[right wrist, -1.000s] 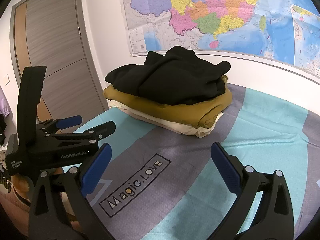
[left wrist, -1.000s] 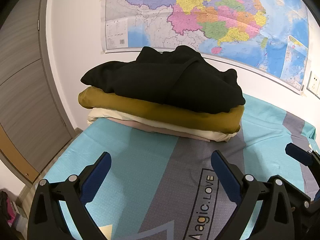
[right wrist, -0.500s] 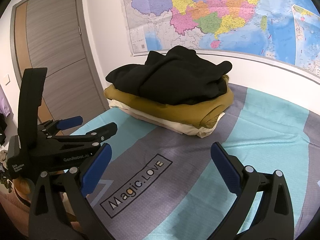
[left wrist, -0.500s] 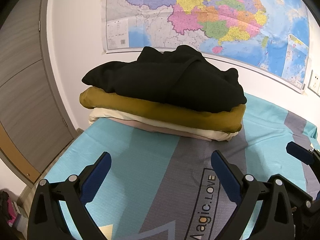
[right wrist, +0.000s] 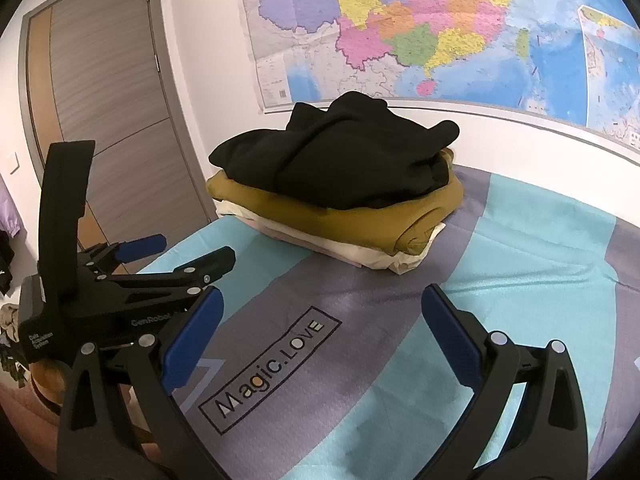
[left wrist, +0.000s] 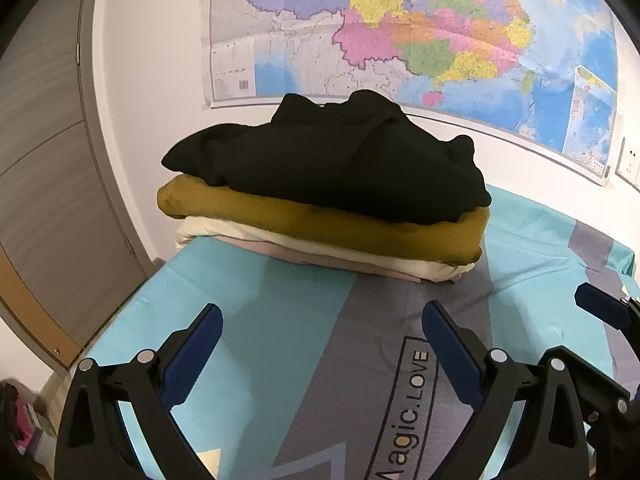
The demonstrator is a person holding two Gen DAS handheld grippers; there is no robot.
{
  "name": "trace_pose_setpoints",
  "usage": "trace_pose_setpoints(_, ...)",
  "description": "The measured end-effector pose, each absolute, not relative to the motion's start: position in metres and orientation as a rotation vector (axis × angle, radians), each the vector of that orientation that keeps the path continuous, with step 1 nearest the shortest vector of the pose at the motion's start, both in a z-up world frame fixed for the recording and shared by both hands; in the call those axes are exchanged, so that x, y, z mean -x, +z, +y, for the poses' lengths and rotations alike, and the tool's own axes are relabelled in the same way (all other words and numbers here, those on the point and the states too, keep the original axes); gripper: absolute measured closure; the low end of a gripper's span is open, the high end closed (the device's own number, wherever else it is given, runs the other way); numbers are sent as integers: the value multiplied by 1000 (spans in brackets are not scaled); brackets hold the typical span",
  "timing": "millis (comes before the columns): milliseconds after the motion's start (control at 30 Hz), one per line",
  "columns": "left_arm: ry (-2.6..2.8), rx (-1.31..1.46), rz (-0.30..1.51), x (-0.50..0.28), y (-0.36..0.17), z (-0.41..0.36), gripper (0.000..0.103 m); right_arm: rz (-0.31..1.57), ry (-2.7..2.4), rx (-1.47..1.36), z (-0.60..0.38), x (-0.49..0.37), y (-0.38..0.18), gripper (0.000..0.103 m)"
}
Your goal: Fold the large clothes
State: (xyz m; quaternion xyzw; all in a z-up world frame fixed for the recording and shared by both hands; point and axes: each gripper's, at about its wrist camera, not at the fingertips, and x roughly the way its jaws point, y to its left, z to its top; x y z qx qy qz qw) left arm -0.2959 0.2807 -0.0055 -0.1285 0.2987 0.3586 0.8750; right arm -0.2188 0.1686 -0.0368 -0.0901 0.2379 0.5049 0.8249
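A pile of folded clothes sits at the far end of the bed near the wall. A black garment [left wrist: 332, 160] [right wrist: 340, 156] lies loosely folded on top, over a mustard one [left wrist: 320, 224] [right wrist: 352, 216] and cream and pale pink layers [left wrist: 320, 252] [right wrist: 360, 254]. My left gripper [left wrist: 322, 332] hovers open over the bedspread, well short of the pile, with nothing between its blue pads. My right gripper [right wrist: 322, 312] is likewise open and empty, to the right of the left one. The left gripper's body [right wrist: 120, 280] shows in the right wrist view.
The bed carries a teal and grey spread [left wrist: 280, 320] [right wrist: 520, 280] printed "Magic.LOVE". A large map [left wrist: 400, 32] [right wrist: 440, 28] hangs on the white wall behind the pile. A grey door [right wrist: 104, 120] stands at the left, past the bed's left edge.
Both views have drifted slightly; the pile sits a little lower in the frames. Both grippers stay open and the clothes have not moved.
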Motion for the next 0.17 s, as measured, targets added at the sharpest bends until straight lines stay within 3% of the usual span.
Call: trace_pose_setpoints(167, 737, 296, 630, 295, -8, 280, 7, 507, 1063, 183, 164, 217, -38, 5)
